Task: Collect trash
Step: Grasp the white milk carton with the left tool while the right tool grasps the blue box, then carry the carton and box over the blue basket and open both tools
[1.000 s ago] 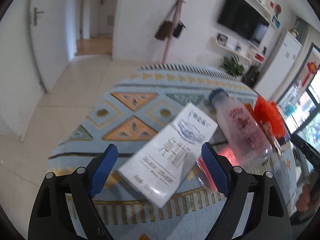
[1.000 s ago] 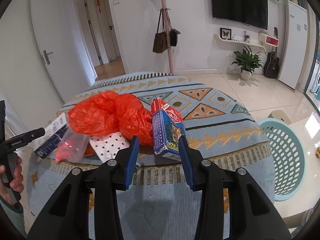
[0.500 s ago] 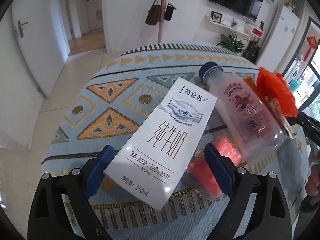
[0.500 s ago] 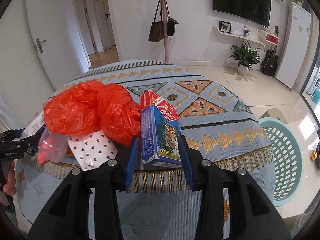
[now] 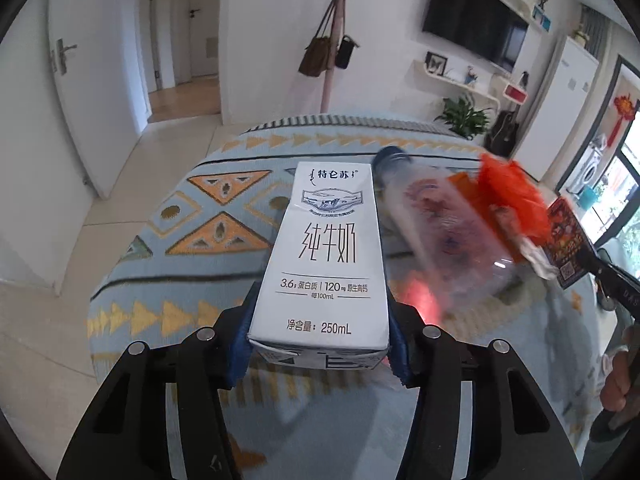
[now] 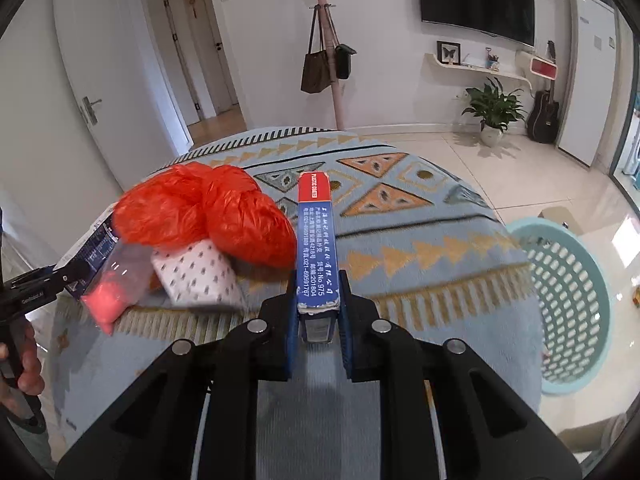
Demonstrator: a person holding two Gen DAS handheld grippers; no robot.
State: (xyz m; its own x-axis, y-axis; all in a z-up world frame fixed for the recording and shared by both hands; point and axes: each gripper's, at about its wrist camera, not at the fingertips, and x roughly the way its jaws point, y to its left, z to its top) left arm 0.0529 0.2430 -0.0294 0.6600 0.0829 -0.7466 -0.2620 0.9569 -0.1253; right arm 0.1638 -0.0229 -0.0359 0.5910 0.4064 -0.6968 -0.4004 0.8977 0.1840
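Both hands are loaded, but nothing looks binned so far. The left hand-held gripper (image 5: pixel 320 344) is clamped on the base of a white milk carton (image 5: pixel 326 256), its blue pads pressed to either side, the carton sticking out forward over the tabletop (image 5: pixel 192 240). The right hand-held gripper (image 6: pixel 318 312) has pinched a slim blue-and-red card box (image 6: pixel 316 240) on its narrow edge. The pale green laundry-style basket (image 6: pixel 568 304) stands on the floor just off the tabletop's right side, and what shows of its inside looks empty, so I'd guess that is where these two go. Left lying on the patterned cloth are a clear plastic bottle (image 5: pixel 444 236), a bunched orange plastic bag (image 6: pixel 204 212), a white dotted packet (image 6: pixel 196 276) and a pinkish clear wrapper (image 6: pixel 108 300). So: an early stage, two pieces picked, several more to fetch.
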